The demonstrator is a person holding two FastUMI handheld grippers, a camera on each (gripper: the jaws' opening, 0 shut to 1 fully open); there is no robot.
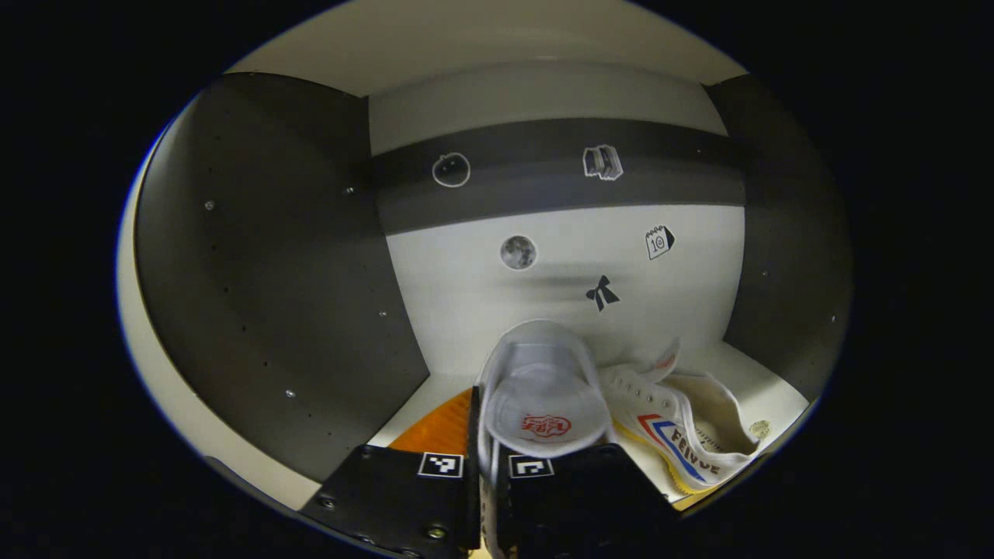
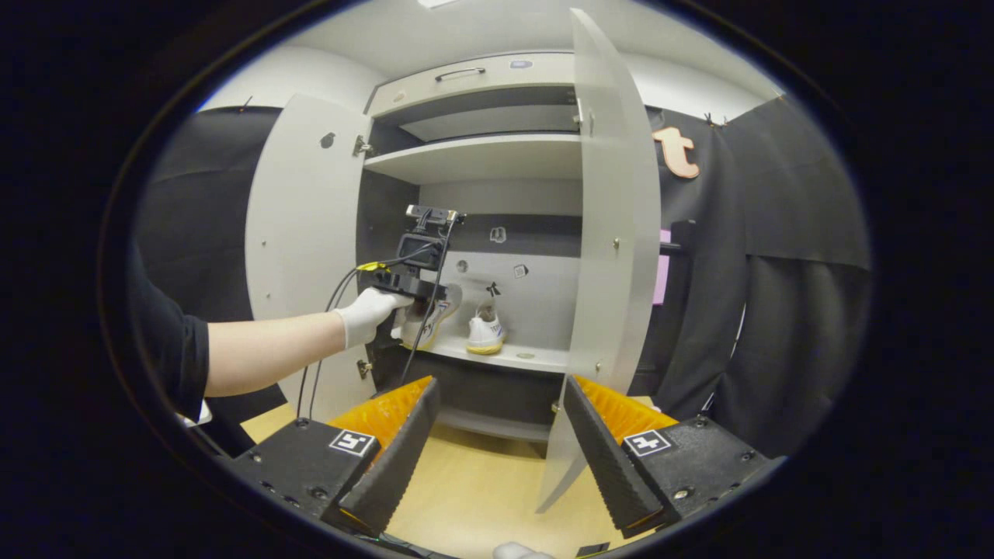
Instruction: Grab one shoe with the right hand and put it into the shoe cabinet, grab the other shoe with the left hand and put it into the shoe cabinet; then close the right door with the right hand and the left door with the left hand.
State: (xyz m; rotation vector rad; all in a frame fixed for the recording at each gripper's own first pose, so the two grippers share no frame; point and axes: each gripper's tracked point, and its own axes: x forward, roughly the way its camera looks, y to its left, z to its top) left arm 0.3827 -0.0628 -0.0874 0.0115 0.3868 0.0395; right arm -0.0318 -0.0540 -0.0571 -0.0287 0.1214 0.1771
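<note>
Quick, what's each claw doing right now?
Left claw: closed on a white shoe, inside the cabinet.
Right claw: open, holding nothing.

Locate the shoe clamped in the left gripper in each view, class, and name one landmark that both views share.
Left gripper view: shoe low at centre, heel between the fingers.
Right gripper view: same shoe left of centre, inside the cabinet, beside the gloved hand.
Shared landmark: bow sticker on the back wall.

In the right gripper view, the shoe cabinet [image 2: 497,159] stands far ahead between its left door [image 2: 299,233] and right door [image 2: 613,256], both open, with one shoe [image 2: 485,332] on its shelf [image 2: 536,359] and the other shoe [image 2: 431,314] left of it, held over the shelf by the left gripper [image 2: 423,287].
</note>
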